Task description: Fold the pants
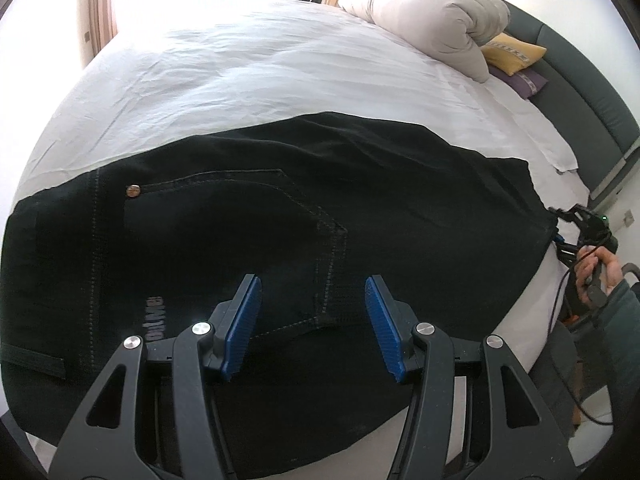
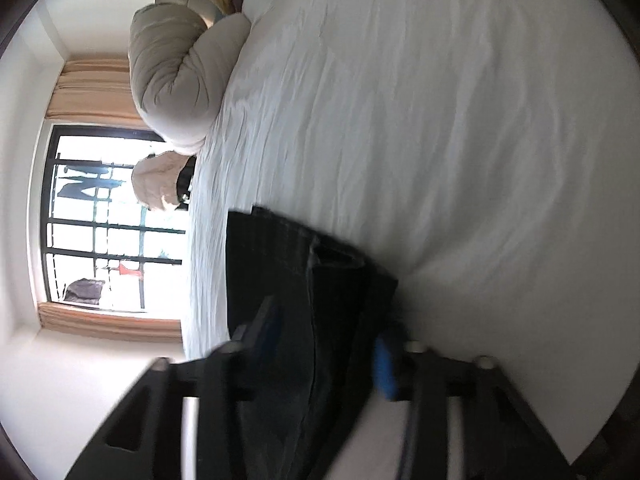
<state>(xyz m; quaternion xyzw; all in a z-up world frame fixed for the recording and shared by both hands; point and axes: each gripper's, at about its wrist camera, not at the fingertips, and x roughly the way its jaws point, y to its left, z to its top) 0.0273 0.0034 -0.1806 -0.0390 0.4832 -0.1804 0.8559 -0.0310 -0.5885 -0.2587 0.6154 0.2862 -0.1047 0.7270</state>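
The pants [image 1: 304, 216], black denim, lie flat on the white bed [image 1: 248, 72], long axis running left to right in the left wrist view. The waist end with its back pocket [image 1: 240, 236] and rivet sits at the left; the leg end reaches the right edge of the bed.

Left gripper [image 1: 314, 320]: fingers [image 1: 246, 320] apart, hovering directly over the seat area, just near of the pocket. Nothing lies between the blue pads; whether they touch the cloth cannot be told.

Right gripper [image 2: 328, 344]: seen at the leg end in the left wrist view. Its own view is motion-blurred; dark fabric runs between the fingers [image 2: 386, 368], which stand apart, not clamped.

Judgement: the fold likely turns on the leg end travelling along the long axis toward the waist. The right gripper is nearer that end; the left is nearer the waistband.

Containers: none in view. A rolled duvet [image 1: 432, 16] and a yellow cushion [image 1: 512, 54] occupy the far right of the bed, well apart from the garment.

Risk, as judged: a one-layer pinch would drag the legs out of line.
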